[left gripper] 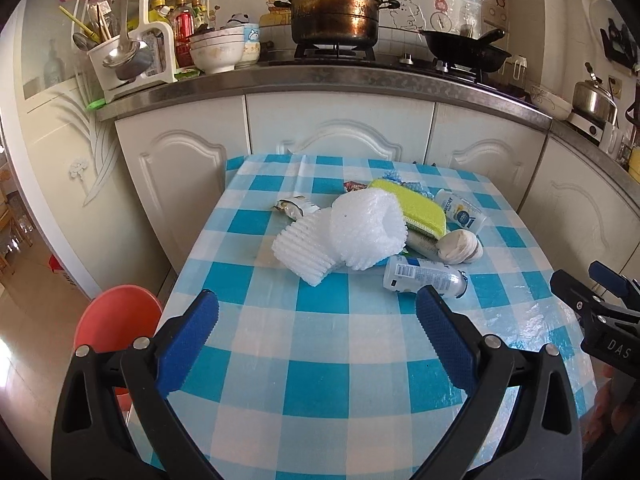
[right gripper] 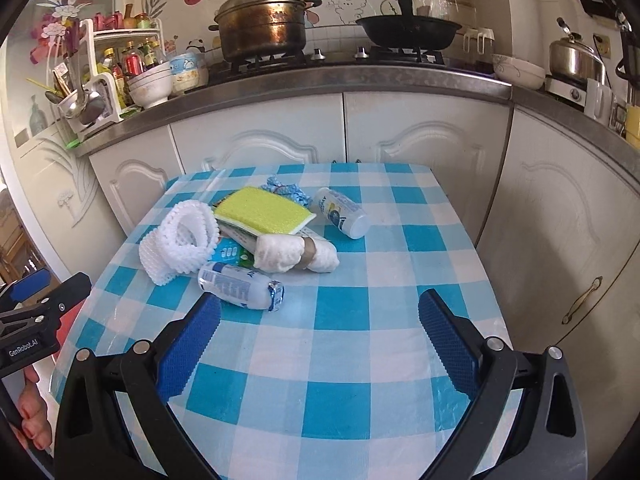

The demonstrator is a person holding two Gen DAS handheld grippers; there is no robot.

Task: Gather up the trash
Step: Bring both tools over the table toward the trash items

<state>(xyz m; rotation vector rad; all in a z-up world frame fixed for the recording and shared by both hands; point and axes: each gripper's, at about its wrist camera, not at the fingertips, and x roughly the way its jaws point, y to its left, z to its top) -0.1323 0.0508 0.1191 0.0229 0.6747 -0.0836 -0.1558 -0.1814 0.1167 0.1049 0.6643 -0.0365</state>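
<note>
Both our grippers hover wide open and empty over the table (right gripper: 340, 360). The nearest trash, a bottle (right gripper: 240, 286), lies on its side just ahead of the right gripper (right gripper: 320, 340), toward its left finger, long axis running crosswise. The left gripper (left gripper: 316, 336) sits farther back.

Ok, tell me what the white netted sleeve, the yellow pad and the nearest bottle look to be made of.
White netted sleeve: looks like soft foam mesh, matte, with open, bumpy cells. Yellow pad: apparently a sponge, with a fuzzy yellow face over a paler layer at its edge. Nearest bottle: probably thin plastic, milky and slightly glossy, with a printed label; contents unclear.
</note>
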